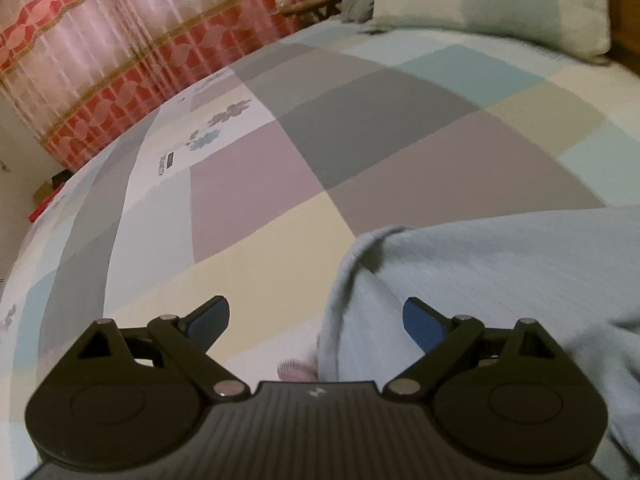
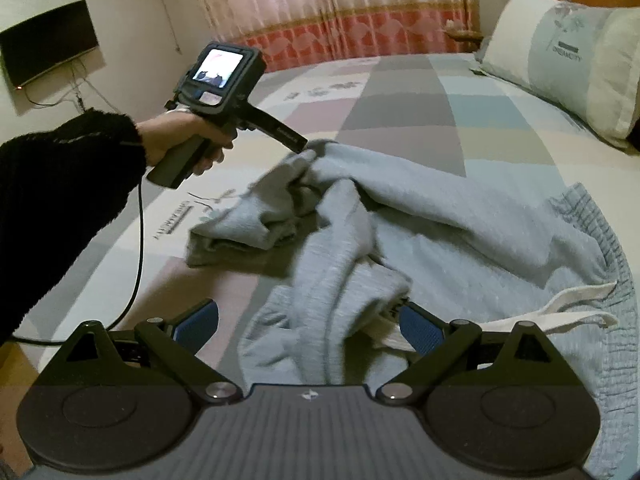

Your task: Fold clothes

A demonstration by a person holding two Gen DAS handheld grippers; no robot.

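On the left we see our left hand (image 2: 176, 140), in a black sleeve (image 2: 68, 184), carrying the left gripper (image 1: 316, 320) over the patchwork bedsheet (image 1: 260, 184). In its own view the tongs stand wide apart, and a raised fold of the pale grey-blue sweatpants (image 2: 420, 224) lies between them and a little ahead. From the right wrist view its tip seems to touch a lifted edge of the cloth, though we cannot tell whether it pinches anything.

In the middle the sweatpants lie crumpled on the bed, one leg bunched toward the left, folds heaped on each other.

Further right, the right gripper (image 2: 310, 328) also has its tongs apart, with a ridge of cloth and the white drawstring (image 2: 568, 308) just between them. The pillow (image 2: 568, 60) sits well apart at the head.

We judge the step is spreading the garment flat. We should take a single layer at the waistband, not the drawstring, and draw both ends apart evenly.
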